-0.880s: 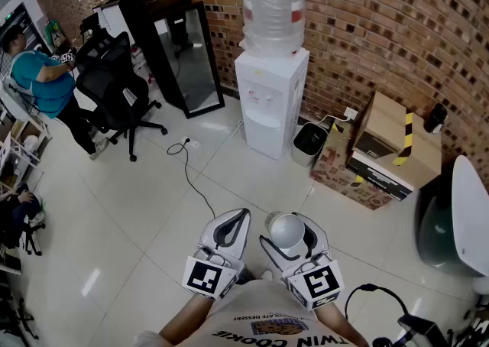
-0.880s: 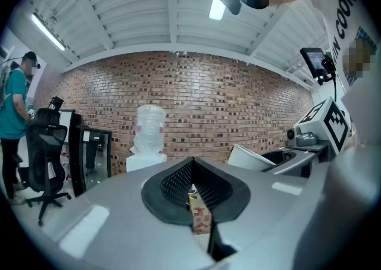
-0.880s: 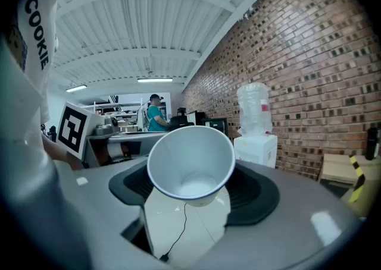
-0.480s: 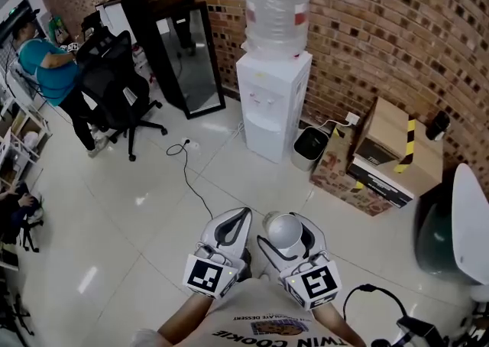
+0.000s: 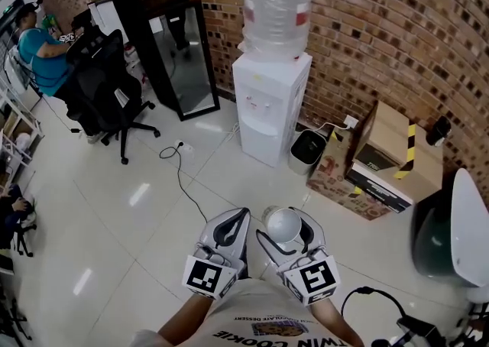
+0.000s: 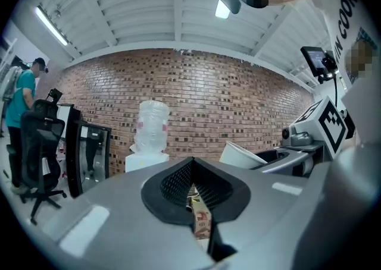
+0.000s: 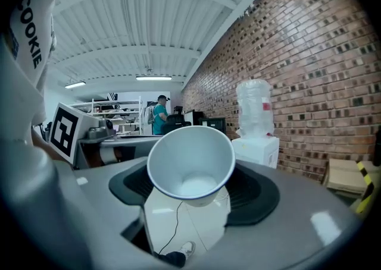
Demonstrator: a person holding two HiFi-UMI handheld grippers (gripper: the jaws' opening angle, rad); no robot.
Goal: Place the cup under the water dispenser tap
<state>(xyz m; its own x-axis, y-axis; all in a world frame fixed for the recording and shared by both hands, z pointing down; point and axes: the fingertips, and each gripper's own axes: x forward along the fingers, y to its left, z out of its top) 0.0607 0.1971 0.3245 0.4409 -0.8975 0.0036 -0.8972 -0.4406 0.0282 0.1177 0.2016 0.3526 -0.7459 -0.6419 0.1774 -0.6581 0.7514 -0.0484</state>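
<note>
The white water dispenser (image 5: pixel 267 108) with a clear bottle (image 5: pixel 273 5) on top stands against the brick wall, some way ahead of both grippers. A white paper cup (image 5: pixel 284 225) hangs above the floor with its mouth tilted towards me, and my right gripper (image 5: pixel 285 229) is shut on its sides. The right gripper view shows the cup (image 7: pixel 190 165) between the black pads (image 7: pixel 256 194), with the dispenser (image 7: pixel 256 144) behind it to the right. My left gripper (image 5: pixel 231 223) is beside it, shut and empty. In the left gripper view the dispenser (image 6: pixel 146 156) lies ahead.
A black cabinet with a glass door (image 5: pixel 172 55) stands left of the dispenser. A small bin (image 5: pixel 307 150) and cardboard boxes (image 5: pixel 390 154) stand to its right. A cable (image 5: pixel 183 177) runs over the tiled floor. An office chair (image 5: pixel 103 85) and a seated person (image 5: pixel 38 51) are far left.
The room has slid slightly in the head view, and the dispenser sits a little further left. Both grippers keep their pose, the cup still in the right one.
</note>
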